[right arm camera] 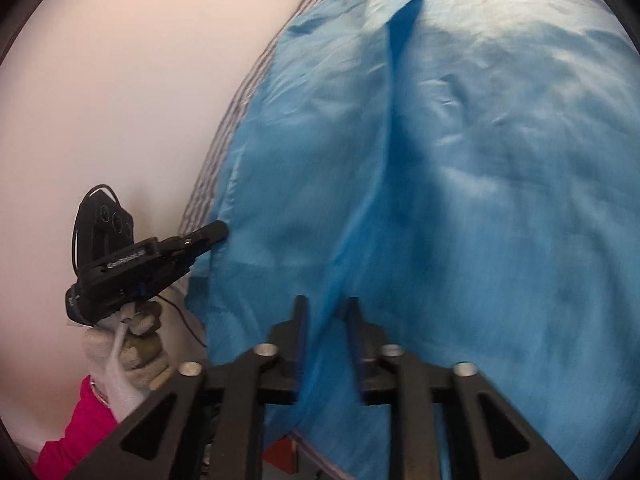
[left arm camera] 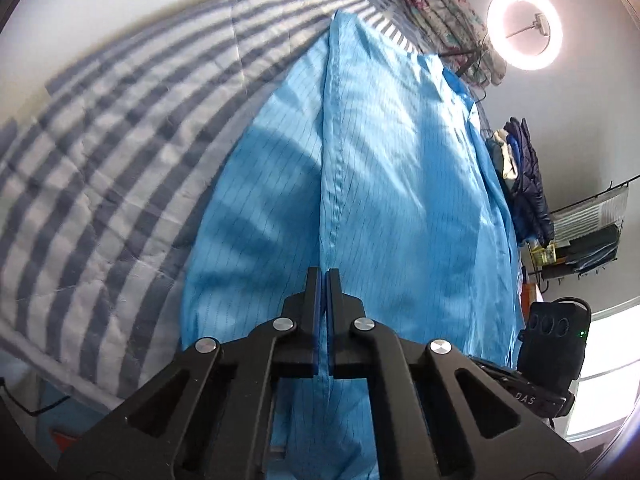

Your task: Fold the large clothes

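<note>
I have both tools clamped on the blue garment: left tool at its seam, right tool on a ridge; lift evenly, keep the hem taut

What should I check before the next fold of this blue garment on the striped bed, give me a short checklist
1. Left tool closed on the blue garment: ok, fingers together at the fabric's seam.
2. Right tool gripping a fabric fold: ok, cloth sits between its fingers.
3. Garment lying on the striped bedspread: ok.
4. Garment smooth: not ok, wrinkled and bunched.
5. Far end of garment flat: cannot tell.
</note>
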`<state>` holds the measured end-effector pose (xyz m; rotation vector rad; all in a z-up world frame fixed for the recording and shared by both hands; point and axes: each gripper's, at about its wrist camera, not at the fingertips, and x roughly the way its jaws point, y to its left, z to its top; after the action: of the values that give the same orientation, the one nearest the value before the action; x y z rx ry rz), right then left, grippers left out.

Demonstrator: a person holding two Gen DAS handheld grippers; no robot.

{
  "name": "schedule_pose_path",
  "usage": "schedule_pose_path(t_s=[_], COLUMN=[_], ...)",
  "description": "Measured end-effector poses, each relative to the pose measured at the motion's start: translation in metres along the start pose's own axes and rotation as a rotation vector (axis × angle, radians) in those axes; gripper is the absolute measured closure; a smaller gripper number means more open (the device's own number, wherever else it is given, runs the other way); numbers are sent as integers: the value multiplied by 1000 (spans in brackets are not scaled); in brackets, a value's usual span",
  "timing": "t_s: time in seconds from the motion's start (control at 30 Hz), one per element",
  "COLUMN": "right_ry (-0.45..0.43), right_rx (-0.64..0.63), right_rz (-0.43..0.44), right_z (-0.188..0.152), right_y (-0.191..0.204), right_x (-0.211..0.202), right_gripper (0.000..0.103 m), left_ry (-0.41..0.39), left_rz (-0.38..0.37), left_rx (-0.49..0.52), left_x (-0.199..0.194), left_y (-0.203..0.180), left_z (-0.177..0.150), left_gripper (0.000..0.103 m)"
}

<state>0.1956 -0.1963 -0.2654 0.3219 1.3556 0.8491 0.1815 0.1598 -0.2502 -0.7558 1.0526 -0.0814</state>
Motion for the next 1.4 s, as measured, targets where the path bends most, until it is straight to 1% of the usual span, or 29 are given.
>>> schedule_pose_path(t_s=[0.07, 0.13, 0.2, 0.23, 0.3, 0.37, 0.43, 0.5, 0.57, 0.67, 0.73, 0.8, 0.83, 0.9, 0.93, 0.97, 1.0, 1.03, 1.07, 1.1, 1.17, 1.23, 1.3, 1.33, 1.4], right_ry=[8, 16, 21, 23, 30, 36, 30, 29, 31, 44, 58, 63, 61, 69, 81, 92, 98, 91, 81, 64, 24, -15, -5, 2, 14], right_rx=[-16, 7, 8, -14, -26, 2, 15, -6, -20, -42, -34, -15, -16, -35, -57, -82, -120, -171, -207, -245, -310, -352, -369, -375, -358], right_rz=[8, 55, 70, 54, 15, 23, 49, 51, 55, 32, 5, 5, 12, -4, -26, -42, -67, -111, -142, -167, -189, -164, -149, -160, -161], right_z=[0, 0, 1, 1, 2, 1, 0, -1, 0, 3, 3, 1, 0, -1, -2, -5, -7, -10, -11, -14, -20, -24, -28, -30, -31], right_y=[7, 13, 19, 24, 25, 22, 25, 32, 41, 45, 45, 40, 40, 42, 46, 47, 52, 60, 66, 73, 87, 98, 106, 108, 102], right_x=[5, 11, 17, 20, 25, 28, 26, 24, 24, 35, 46, 49, 48, 46, 43, 39, 35, 28, 22, 14, -1, -9, -3, 6, 13], right_gripper=[102, 103, 103, 103, 103, 103, 103, 103, 103, 103, 103, 103, 103, 103, 101, 95, 91, 86, 85, 85, 85, 85, 86, 86, 86], left_ry=[-28, -53, -70, -74, -66, -59, -59, -73, -85, -87, -77, -81, -81, -70, -55, -43, -28, -17, -13, -12, -27, -35, -31, -28, -21], left_rz=[9, 13, 41, 73, 96, 108, 112, 117, 115, 122, 139, 151, 145, 117, 105, 101, 98, 104, 109, 107, 104, 83, 64, 62, 72], left_rx=[6, 3, 14, 16, 11, 19, 33, 46, 37, 12, 10, 8, 7, 4, 8, 13, 27, 41, 48, 55, 50, 34, 9, 9, 11], left_x=[-10, -21, -26, -26, -23, -20, -22, -26, -31, -32, -28, -28, -29, -32, -34, -34, -36, -37, -39, -41, -44, -46, -48, -49, -48], left_y=[1, 4, 8, 11, 17, 20, 19, 15, 18, 28, 33, 36, 37, 39, 38, 37, 35, 33, 31, 31, 33, 38, 42, 43, 44], left_z=[0, 2, 3, 4, 6, 5, 3, 2, 3, 6, 7, 7, 7, 8, 8, 8, 8, 7, 6, 5, 2, 0, -3, -7, -12], left_gripper=[103, 103, 103, 103, 103, 103, 103, 103, 103, 103, 103, 103, 103, 103, 103, 103, 103, 103, 95, 75, 51, 51, 51, 51, 51])
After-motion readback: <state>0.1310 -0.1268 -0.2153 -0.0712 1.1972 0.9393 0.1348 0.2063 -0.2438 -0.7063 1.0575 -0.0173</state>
